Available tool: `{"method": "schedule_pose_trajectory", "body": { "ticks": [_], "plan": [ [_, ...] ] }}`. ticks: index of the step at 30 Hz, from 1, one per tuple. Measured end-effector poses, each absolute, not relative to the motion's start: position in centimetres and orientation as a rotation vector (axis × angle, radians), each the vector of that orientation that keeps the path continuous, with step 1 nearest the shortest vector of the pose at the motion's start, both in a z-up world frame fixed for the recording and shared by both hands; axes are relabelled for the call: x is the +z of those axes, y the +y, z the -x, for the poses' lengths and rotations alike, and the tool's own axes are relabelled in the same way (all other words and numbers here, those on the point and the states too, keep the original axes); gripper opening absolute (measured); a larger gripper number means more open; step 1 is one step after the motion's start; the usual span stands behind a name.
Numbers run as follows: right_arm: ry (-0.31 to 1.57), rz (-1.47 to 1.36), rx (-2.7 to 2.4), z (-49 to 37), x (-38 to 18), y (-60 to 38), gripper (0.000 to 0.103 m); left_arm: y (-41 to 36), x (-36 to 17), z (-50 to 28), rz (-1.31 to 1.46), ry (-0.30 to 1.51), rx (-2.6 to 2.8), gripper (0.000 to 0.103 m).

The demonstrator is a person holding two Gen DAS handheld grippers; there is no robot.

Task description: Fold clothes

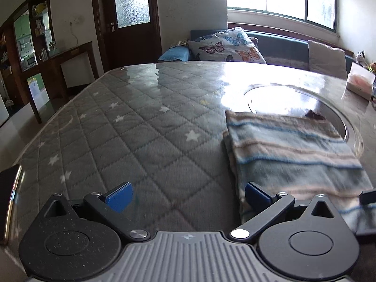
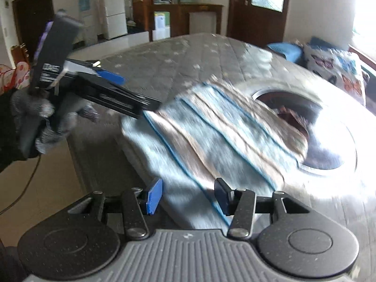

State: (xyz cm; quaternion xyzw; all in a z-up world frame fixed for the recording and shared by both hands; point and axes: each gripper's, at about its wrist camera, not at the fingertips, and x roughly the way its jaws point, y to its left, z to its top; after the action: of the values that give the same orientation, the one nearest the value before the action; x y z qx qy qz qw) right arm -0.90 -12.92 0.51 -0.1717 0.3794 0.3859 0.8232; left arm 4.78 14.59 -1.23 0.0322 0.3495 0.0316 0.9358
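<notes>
On the quilted, star-patterned table [image 1: 131, 127] lies a folded striped towel [image 1: 293, 148].

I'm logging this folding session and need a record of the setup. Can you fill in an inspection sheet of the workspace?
Surface: table under a glossy clear cover, grey quilted star cloth beneath, round inset near the window.
Job's things: striped towel, folded, lying flat, partly over the inset.
Clutter: tissue box at the far edge.
Grippers: left gripper open, empty, beside the towel; right gripper open over the towel's near edge.
Cables: one cord hanging below the gloved hand.
Surroundings: sofa with butterfly cushion, window, door, fridge.
</notes>
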Motion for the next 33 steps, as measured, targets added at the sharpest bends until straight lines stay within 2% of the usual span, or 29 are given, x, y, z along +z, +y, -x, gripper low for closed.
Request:
{"method": "schedule_pose_trajectory", "body": {
  "ticks": [13,33],
  "plan": [
    [0.788,0.298,0.761,-1.2,0.9,-15.1,0.050,14.7,0.4,-4.0,-0.065,0.669,0.059,0.103],
    [0.821,0.241,0.683,-5.8,0.1,-14.9,0.049,14.4,-1.3,-11.2,-0.072,0.726,0.054,0.102]
  ]
}}
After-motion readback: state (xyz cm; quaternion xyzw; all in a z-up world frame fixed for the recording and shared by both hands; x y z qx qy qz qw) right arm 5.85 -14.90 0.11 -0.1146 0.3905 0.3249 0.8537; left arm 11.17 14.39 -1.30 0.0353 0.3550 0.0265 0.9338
